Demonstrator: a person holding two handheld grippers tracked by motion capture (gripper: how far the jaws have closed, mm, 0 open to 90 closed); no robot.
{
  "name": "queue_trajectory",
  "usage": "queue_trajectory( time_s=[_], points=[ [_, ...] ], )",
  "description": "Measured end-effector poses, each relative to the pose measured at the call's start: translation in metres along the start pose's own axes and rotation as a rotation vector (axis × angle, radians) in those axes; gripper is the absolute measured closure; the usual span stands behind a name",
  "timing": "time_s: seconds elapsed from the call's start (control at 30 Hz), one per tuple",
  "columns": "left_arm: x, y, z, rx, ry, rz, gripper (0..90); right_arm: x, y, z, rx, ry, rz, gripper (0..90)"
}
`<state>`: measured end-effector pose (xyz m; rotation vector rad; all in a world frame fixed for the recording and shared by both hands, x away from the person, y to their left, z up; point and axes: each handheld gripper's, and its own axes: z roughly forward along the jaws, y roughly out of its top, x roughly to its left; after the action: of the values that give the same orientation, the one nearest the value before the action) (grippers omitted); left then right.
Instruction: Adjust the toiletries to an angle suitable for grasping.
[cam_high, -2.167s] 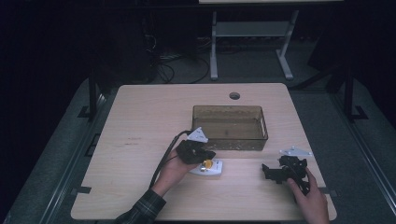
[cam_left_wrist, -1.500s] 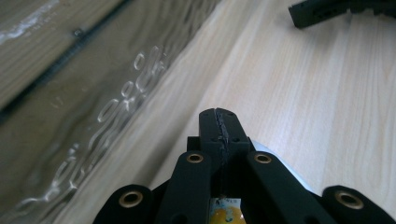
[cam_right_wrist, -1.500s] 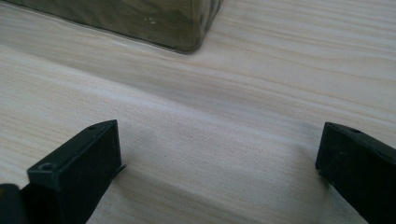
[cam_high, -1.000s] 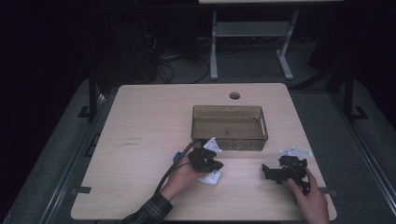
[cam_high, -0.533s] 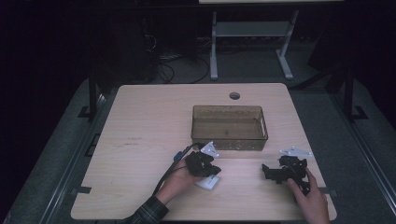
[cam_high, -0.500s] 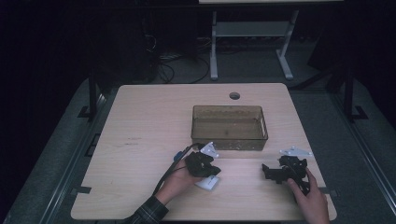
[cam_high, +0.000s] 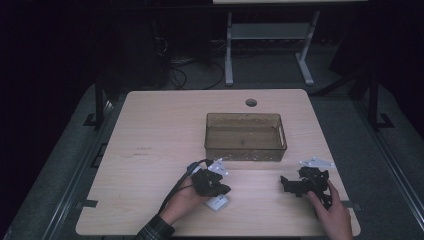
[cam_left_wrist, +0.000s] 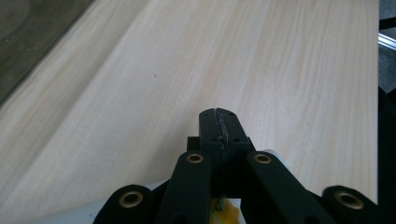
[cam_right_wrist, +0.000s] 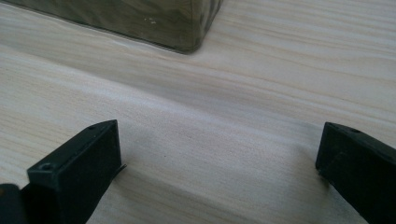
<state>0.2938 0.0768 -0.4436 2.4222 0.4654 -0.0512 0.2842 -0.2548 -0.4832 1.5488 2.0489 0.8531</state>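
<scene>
My left gripper is near the table's front, left of centre, held low in a hand. Its jaws are pressed together in the left gripper view, with nothing visible between the tips. A small white object with a yellow patch lies directly under it, its pale edge showing below the linkages. I cannot tell whether the gripper touches it. My right gripper rests at the front right, pointing left. Its jaws stand wide apart over bare wood, holding nothing.
A clear brownish bin stands mid-table beyond both grippers; its corner is ahead of the right gripper and its wall lies left of the left gripper. A cable hole sits near the table's far edge. Dark floor surrounds the table.
The left gripper has moved right and toward the table's front edge, and the white object has shifted with it toward the front. The right gripper has stayed still.
</scene>
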Motion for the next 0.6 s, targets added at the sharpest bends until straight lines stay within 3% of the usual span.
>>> queue_trajectory(
  time_s=[0.6],
  points=[
    [-0.012, -0.022, -0.016, 0.024, -0.002, 0.003, 89.7, 0.0, 0.0, 0.0, 0.0, 0.0, 0.0, 0.0]
  ],
)
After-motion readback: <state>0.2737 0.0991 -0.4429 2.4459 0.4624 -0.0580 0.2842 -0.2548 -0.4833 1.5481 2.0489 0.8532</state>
